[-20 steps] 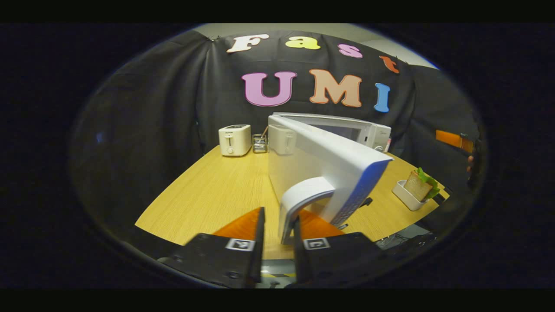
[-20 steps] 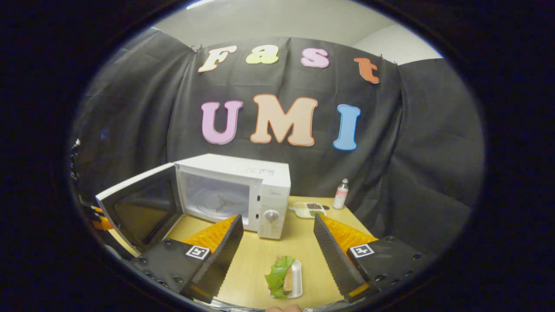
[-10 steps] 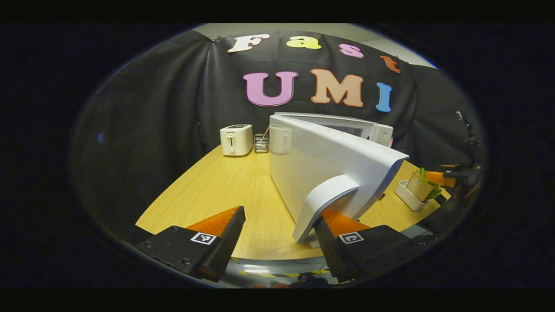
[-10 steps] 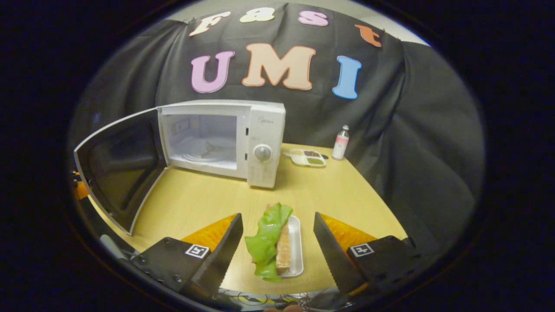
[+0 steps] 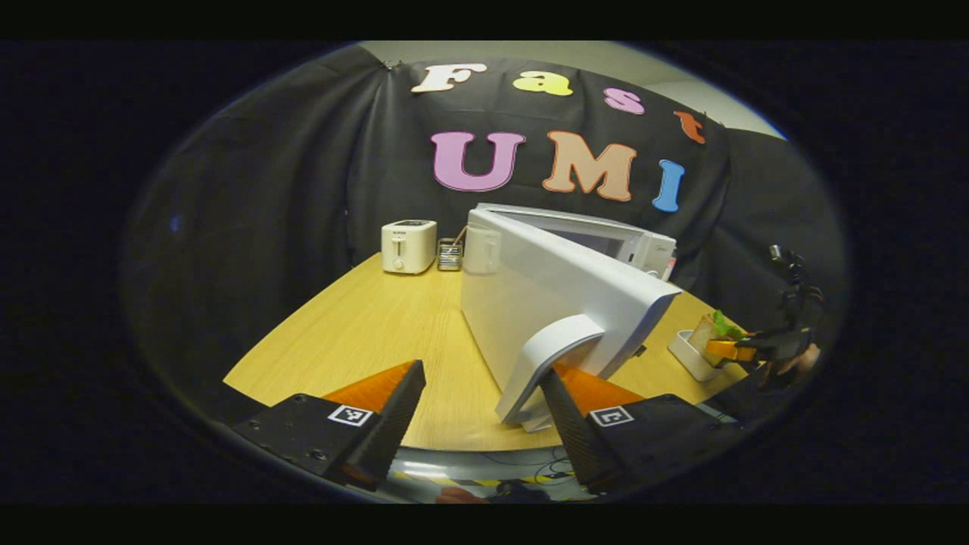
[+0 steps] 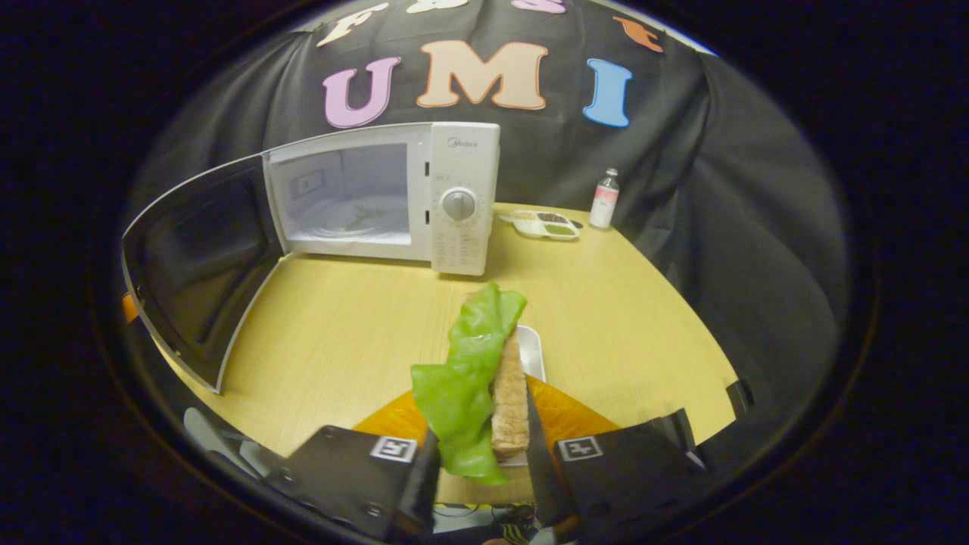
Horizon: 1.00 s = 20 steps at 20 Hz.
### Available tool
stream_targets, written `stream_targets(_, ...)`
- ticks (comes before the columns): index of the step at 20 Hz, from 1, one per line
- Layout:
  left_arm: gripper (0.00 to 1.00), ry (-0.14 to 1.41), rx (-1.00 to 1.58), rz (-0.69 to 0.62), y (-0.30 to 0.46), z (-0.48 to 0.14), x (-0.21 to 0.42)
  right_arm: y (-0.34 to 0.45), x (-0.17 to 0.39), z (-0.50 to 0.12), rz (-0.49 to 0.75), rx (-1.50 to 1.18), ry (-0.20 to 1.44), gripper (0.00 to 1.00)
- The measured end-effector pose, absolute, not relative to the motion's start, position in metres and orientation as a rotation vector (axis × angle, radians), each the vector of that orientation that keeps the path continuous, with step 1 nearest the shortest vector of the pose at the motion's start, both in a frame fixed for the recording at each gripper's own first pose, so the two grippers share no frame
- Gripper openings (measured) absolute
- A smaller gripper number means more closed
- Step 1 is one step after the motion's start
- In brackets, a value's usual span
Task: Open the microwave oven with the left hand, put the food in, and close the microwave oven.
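**Door released, sandwich gripped**

Left gripper view: the left gripper (image 5: 481,412) has let go of the microwave door's handle (image 5: 546,356). A second ago its jaws pinched that handle; now they stand wide, the handle just beside the right-hand finger and seemingly free of it. The door (image 5: 564,291) stays swung open. Farther right, the other gripper reaches the sandwich (image 5: 711,330) in its small white tray (image 5: 685,354). A toaster (image 5: 409,245) stands at the back of the wooden table (image 5: 363,333).

Right gripper view: the right gripper (image 6: 478,458), wide and hovering half a second ago, has narrowed onto the sandwich (image 6: 509,393), with its lettuce leaf (image 6: 469,371), standing in its tray (image 6: 530,352). The microwave (image 6: 386,197) gapes ahead, cavity bare. Opening looks finished; lifting the food into the cavity comes next.
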<state>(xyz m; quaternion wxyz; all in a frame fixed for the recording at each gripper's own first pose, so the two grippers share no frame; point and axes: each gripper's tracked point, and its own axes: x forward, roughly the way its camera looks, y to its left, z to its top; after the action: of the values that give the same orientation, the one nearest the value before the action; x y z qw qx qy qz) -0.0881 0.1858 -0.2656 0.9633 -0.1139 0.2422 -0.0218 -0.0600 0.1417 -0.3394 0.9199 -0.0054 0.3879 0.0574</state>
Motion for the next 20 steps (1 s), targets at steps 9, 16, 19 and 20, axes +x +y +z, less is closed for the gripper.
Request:
stream_targets(9,0.9,0.398,-0.062,-0.039,0.191,-0.205,-0.113,0.145,-0.059,-0.344,0.13,-0.031,0.814,0.32)
stream_targets(16,0.88,0.285,-0.145,0.004,0.197,-0.15,-0.105,0.152,-0.046,-0.313,0.174,-0.033,0.725,0.29)
stream_targets(19,0.87,0.205,-0.165,0.021,0.204,-0.118,-0.097,0.157,-0.038,-0.299,0.184,0.003,0.703,0.29)
stream_targets(20,0.88,0.181,-0.157,0.032,0.206,-0.109,-0.094,0.16,-0.034,-0.293,0.188,0.013,0.695,0.33)
